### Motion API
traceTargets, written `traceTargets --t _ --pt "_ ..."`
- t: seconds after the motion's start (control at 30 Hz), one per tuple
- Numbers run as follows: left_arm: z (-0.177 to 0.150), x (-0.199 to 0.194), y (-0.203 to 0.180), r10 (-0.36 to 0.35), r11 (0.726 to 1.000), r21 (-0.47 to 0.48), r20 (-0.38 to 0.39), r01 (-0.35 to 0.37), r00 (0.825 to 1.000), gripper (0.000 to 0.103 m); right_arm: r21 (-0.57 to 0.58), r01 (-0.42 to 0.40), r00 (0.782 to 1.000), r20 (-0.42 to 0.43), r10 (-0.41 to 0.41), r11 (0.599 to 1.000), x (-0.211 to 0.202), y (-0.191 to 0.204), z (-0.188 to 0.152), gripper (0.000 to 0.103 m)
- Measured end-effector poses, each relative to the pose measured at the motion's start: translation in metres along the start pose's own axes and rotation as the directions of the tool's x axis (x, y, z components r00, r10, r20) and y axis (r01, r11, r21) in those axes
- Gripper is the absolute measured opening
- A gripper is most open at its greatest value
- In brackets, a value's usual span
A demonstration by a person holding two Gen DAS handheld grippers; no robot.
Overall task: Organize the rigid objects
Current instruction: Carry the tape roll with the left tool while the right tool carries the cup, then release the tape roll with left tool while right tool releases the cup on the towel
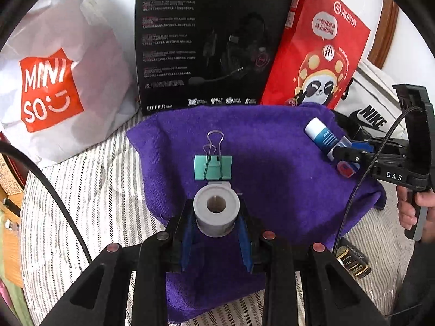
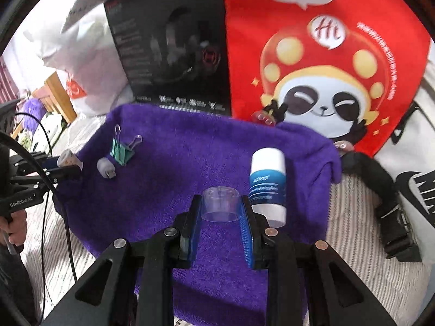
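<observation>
My left gripper (image 1: 217, 212) is shut on a short grey cylinder (image 1: 216, 206) with a hole in its end, held just above the purple towel (image 1: 272, 168). Right beyond it a small grey USB stick (image 2: 105, 169) lies next to a green binder clip (image 1: 213, 167). My right gripper (image 2: 220, 201) is shut on a clear plastic cap (image 2: 220, 209), low over the towel's right part. A white and blue tube (image 2: 267, 184) lies on the towel beside its right finger. Each gripper shows in the other's view: the left gripper (image 2: 69, 167) at the left, the right gripper (image 1: 341, 150) at the right.
Behind the towel stand a white Miniso bag (image 1: 54, 87), a black headset box (image 1: 206, 43) and a red panda bag (image 1: 318, 62). A white Nike bag (image 2: 413, 168) and a black buckled strap (image 2: 394, 217) lie to the right. A black and gold pack (image 1: 353, 265) rests on the striped sheet (image 1: 95, 190).
</observation>
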State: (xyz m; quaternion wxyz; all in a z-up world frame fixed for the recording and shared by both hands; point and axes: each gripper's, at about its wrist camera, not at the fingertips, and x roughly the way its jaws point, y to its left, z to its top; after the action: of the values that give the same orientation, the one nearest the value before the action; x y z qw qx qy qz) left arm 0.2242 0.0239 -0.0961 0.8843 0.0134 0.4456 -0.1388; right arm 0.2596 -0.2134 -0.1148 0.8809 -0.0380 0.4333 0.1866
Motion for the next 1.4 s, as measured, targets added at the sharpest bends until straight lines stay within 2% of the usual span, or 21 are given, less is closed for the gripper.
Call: traceTargets --t 0.17,0.27,0.43,0.73,0.97,1.4 --pt "-0.002 0.009 -0.005 0.001 1.000 0.021 -0.022 -0.001 1.000 0.028 -0.011 -0.008 1.000 -0.001 0.008 1.000 -0.002 0.000 -0.001 0.027" --pt "-0.004 0.018 -0.006 0.026 0.999 0.030 -0.040 -0.025 0.999 0.028 0.016 -0.001 1.000 0.013 0.001 1.000 -0.008 -0.009 0.001 0.027" --pt "-0.007 0.027 -0.006 0.027 0.999 0.034 -0.052 -0.026 0.998 0.028 0.047 -0.001 1.000 0.023 0.000 0.999 -0.014 -0.020 0.001 0.027" --pt "-0.009 0.036 -0.014 0.056 0.995 0.083 -0.059 -0.051 0.997 0.028 0.030 -0.002 1.000 -0.014 0.003 1.000 0.013 -0.003 -0.001 0.027" --pt "-0.010 0.039 -0.017 0.074 0.991 0.112 -0.052 -0.068 0.996 0.028 0.009 0.039 0.998 -0.048 -0.039 0.999 0.029 0.004 -0.003 0.027" --pt "-0.011 0.040 -0.018 0.076 0.990 0.126 -0.049 -0.070 0.996 0.032 -0.002 0.087 0.996 -0.013 -0.087 0.996 0.037 0.005 -0.002 0.027"
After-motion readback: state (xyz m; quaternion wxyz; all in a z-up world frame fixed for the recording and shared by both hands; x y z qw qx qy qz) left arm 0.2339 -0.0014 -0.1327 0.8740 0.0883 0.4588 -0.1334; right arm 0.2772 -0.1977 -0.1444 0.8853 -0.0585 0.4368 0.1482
